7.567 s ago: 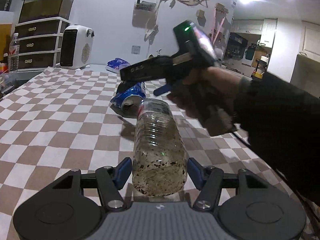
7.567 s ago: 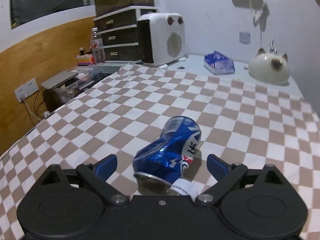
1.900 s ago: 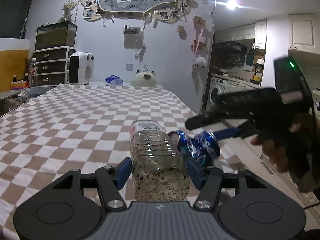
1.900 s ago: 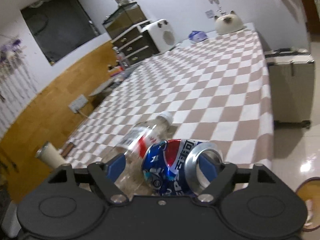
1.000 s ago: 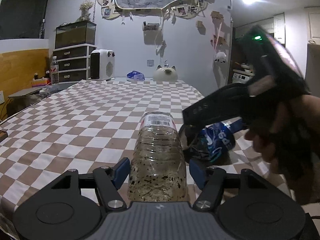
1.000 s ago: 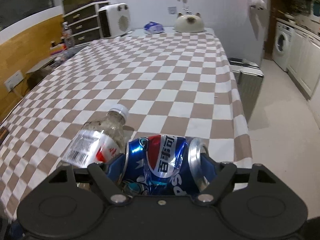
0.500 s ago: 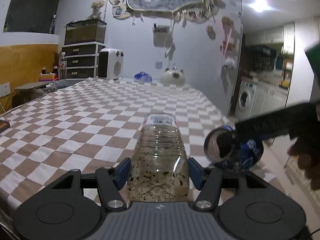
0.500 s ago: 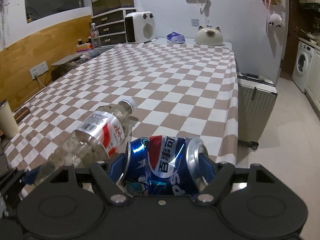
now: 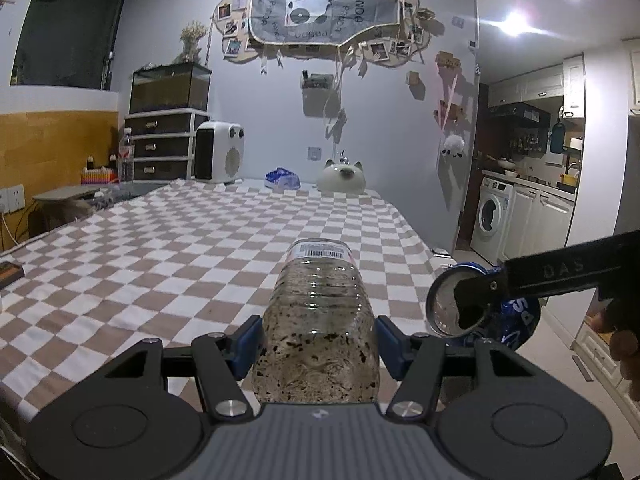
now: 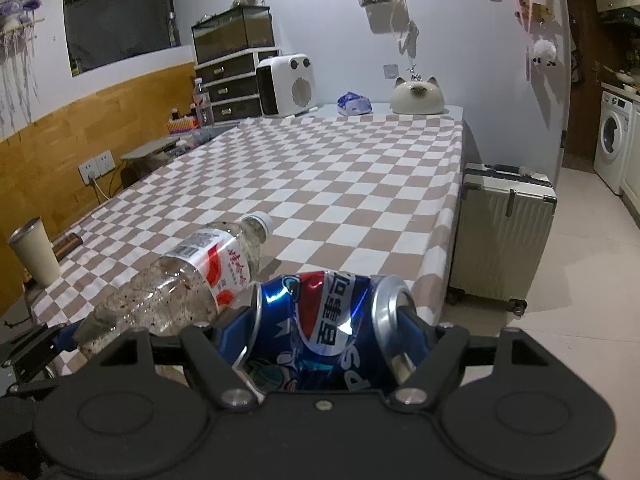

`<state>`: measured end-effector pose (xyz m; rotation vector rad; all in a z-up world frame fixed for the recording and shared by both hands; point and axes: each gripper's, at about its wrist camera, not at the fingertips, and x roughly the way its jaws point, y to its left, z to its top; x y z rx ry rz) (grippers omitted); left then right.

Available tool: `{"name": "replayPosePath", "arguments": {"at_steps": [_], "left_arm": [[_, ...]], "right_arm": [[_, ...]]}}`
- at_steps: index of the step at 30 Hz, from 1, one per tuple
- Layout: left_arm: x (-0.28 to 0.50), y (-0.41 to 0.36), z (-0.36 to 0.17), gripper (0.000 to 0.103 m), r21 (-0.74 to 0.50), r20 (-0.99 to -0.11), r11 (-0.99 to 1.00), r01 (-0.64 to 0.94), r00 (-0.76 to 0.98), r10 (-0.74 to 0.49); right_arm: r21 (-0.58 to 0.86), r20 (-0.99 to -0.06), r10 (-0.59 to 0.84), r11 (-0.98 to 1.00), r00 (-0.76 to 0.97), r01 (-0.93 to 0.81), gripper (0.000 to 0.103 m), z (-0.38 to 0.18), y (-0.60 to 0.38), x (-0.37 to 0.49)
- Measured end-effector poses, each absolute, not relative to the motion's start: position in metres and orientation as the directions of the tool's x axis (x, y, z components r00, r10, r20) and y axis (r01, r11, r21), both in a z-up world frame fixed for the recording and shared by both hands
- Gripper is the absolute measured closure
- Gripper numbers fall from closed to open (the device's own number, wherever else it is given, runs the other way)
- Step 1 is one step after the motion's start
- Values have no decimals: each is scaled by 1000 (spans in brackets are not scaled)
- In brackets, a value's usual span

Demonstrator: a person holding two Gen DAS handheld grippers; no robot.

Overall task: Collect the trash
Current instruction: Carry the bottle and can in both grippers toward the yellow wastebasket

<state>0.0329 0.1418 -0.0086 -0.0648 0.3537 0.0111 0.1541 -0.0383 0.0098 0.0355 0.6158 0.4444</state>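
Both items lifted off the checkered desk (image 10: 360,184) since pickup: left hand-held gripper (image 9: 318,338) clamps clear, dirty plastic bottle (image 9: 318,320); right hand-held gripper (image 10: 326,334) clamps crushed blue Pepsi can (image 10: 324,320). Next, presumably a bin.

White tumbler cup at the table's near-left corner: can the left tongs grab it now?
Probably not: the left tongs are shut on the clear plastic bottle, so nothing is free for the white tumbler cup.

We see a dim, bluish room lit by glaring ceiling lights (image 9: 516,24) at upper right, fisheye bending and darkening every edge, with a highlight on the can (image 10: 320,332).
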Motion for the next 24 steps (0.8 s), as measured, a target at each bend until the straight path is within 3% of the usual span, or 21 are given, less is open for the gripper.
{"name": "replayPosePath", "arguments": {"at_steps": [13,24], "left_arm": [[41,83,21,43,-30,-263,996,83,961,-88],[63,-14,13,43,-40,-289,969,242,926,-243]], "right_arm": [[178,-464,376,926,802,-332,26,30,-106,133],[174,-440,247,967,863,-188,26,23,-215,115]]}}
